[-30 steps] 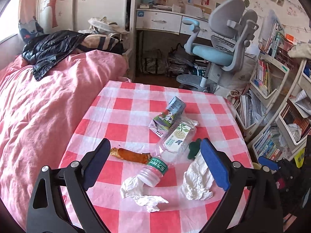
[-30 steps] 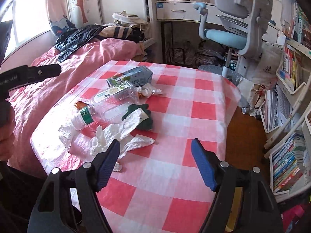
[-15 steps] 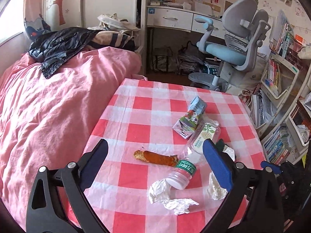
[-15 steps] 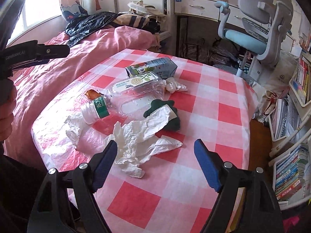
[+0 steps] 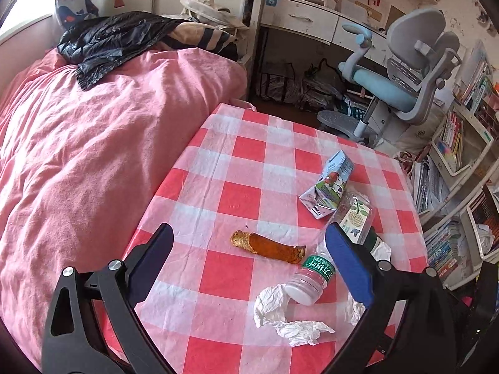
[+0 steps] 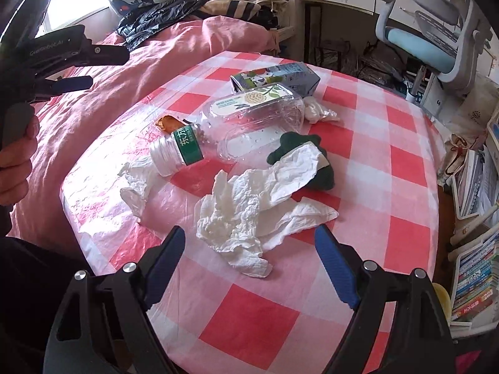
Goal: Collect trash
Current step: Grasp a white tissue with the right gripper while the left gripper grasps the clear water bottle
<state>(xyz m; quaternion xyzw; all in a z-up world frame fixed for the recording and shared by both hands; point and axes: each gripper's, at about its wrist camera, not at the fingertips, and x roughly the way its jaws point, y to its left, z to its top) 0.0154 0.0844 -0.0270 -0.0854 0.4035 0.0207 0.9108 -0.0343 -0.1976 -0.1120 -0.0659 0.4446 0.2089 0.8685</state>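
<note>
Trash lies on a red-and-white checked table (image 5: 237, 199): an orange-brown wrapper (image 5: 269, 247), a clear plastic bottle (image 5: 315, 275) with a green label, a milk carton (image 5: 329, 185) and a crumpled tissue (image 5: 287, 314). My left gripper (image 5: 249, 246) hovers open above the wrapper, nothing between its fingers. In the right wrist view the bottle (image 6: 224, 131) lies on its side beside the carton (image 6: 277, 76), a dark green scrap (image 6: 312, 162) and a large crumpled tissue (image 6: 249, 208). My right gripper (image 6: 249, 246) hangs over that tissue, jaws opening, nothing gripped.
A pink bed (image 5: 93, 143) borders the table's left side, with a black bag (image 5: 106, 40) on it. A blue-grey desk chair (image 5: 402, 81) and a desk stand behind. Bookshelves (image 5: 461, 168) line the right. A hand (image 6: 15, 162) holds the left gripper at the far left.
Both grippers have shifted leftward and come lower and closer to the table. The wrapper now sits between the left fingers; the big tissue sits nearer the right fingers, which spread slightly wider.
</note>
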